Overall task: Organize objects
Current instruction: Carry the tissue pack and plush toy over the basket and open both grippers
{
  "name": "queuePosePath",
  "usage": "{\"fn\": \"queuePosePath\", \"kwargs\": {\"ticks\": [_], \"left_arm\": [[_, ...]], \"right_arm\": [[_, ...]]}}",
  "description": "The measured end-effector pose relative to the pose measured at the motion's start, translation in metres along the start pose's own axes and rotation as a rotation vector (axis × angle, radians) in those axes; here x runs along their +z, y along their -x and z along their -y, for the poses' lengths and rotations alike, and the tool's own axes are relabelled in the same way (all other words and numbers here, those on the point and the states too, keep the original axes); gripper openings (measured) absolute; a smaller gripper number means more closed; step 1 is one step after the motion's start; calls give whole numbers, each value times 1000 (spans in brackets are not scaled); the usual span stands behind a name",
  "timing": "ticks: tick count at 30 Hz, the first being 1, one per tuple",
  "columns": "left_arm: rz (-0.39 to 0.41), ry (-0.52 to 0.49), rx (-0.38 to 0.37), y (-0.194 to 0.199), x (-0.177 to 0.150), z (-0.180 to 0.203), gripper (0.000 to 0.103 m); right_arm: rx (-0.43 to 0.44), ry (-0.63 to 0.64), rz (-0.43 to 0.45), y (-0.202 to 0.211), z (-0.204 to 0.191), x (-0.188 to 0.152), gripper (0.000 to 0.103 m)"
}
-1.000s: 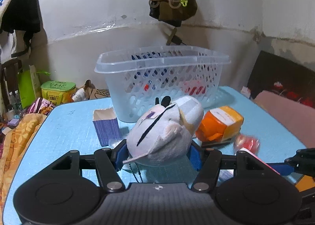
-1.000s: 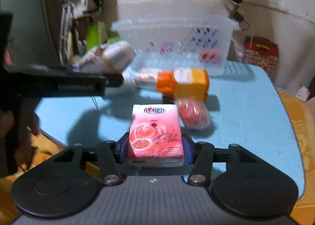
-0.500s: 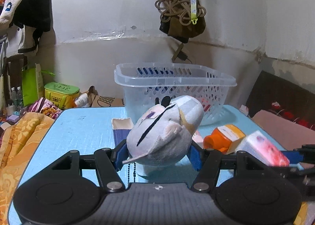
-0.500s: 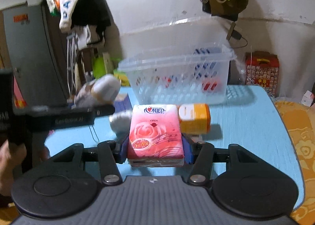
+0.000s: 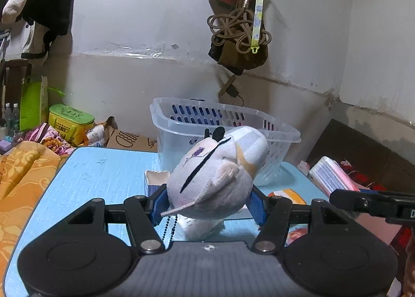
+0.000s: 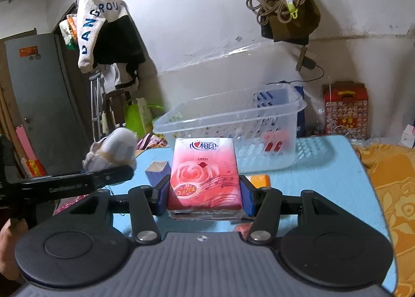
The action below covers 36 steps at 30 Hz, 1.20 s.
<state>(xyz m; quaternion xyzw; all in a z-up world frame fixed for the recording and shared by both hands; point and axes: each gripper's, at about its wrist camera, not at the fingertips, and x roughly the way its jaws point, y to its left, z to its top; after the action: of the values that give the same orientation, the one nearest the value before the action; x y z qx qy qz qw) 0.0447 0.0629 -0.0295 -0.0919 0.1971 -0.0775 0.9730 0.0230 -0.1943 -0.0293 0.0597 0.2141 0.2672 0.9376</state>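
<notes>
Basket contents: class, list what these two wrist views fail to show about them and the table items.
- Basket contents: both views, only blurred colours through the perforated wall.
- Orange package: left view, mostly behind the plush toy.
- Red item: right view, hidden under the tissue pack.

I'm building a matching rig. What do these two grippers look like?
Both look alike: the left gripper and right gripper have a ribbed grey body, two round black discs, black linkage arms with silver pivot screws, and blue finger pads. No cables or sleeves visible.

Fuzzy cloth plush toy (image 5: 215, 177); glossy plastic-wrapped tissue pack (image 6: 205, 175).
</notes>
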Motion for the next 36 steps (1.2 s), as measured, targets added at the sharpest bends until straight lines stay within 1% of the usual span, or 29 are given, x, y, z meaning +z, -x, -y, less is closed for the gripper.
{"fn": "queuePosePath", "kwargs": {"ticks": [3,6,8,10,12,16,18,20,21,22,23,24,25,26,28,30,31,33,34,35,36], "left_arm": [[19,31,-12,4,15,-3,66],[60,23,-15,2,40,2,66],[71,25,-23,-8,62,6,66],[65,20,-24,-26,83,12,66],[64,-10,-11,-46,103,17,66],[41,-43,12,-88,140,19,66],[21,-31,24,-112,149,15,66],[-19,-35,27,-136,148,14,66],[-47,-47,29,-147,145,15,66],[-61,-62,39,-156,138,17,69],[-64,-78,67,-164,131,19,75],[-65,-85,93,-167,125,20,83],[-50,-90,113,-167,120,20,91],[-13,-100,129,-162,115,21,94],[28,-104,126,-150,111,19,100],[65,-77,128,-132,109,14,100],[76,-56,115,-121,109,11,100],[103,-22,59,-96,104,6,103],[136,-11,28,-82,101,6,103],[174,0,-19,-67,94,3,103],[170,-3,-59,-56,88,3,103]], "right_arm": [[-11,14,34,0,2,15,56],[-38,46,82,-9,2,41,56],[-53,69,103,-25,3,62,56],[-62,83,114,-47,5,79,56],[-92,100,105,-68,9,89,56],[-111,79,74,-108,30,106,56],[-128,73,50,-125,43,109,56],[-136,79,14,-143,52,108,56],[-137,84,-4,-150,54,106,58],[-136,85,-16,-154,55,105,62],[-135,89,-28,-157,56,104,68],[-147,90,-20,-156,54,102,79],[-160,90,6,-150,53,101,97],[-167,91,32,-145,52,98,103],[-170,102,76,-128,48,95,103],[-183,96,104,-111,44,93,103],[-192,84,121,-99,41,90,103],[-176,67,154,-73,36,80,103],[-168,60,158,-66,36,76,103],[-164,51,158,-57,34,69,103],[-167,40,151,-48,33,61,103]]}}
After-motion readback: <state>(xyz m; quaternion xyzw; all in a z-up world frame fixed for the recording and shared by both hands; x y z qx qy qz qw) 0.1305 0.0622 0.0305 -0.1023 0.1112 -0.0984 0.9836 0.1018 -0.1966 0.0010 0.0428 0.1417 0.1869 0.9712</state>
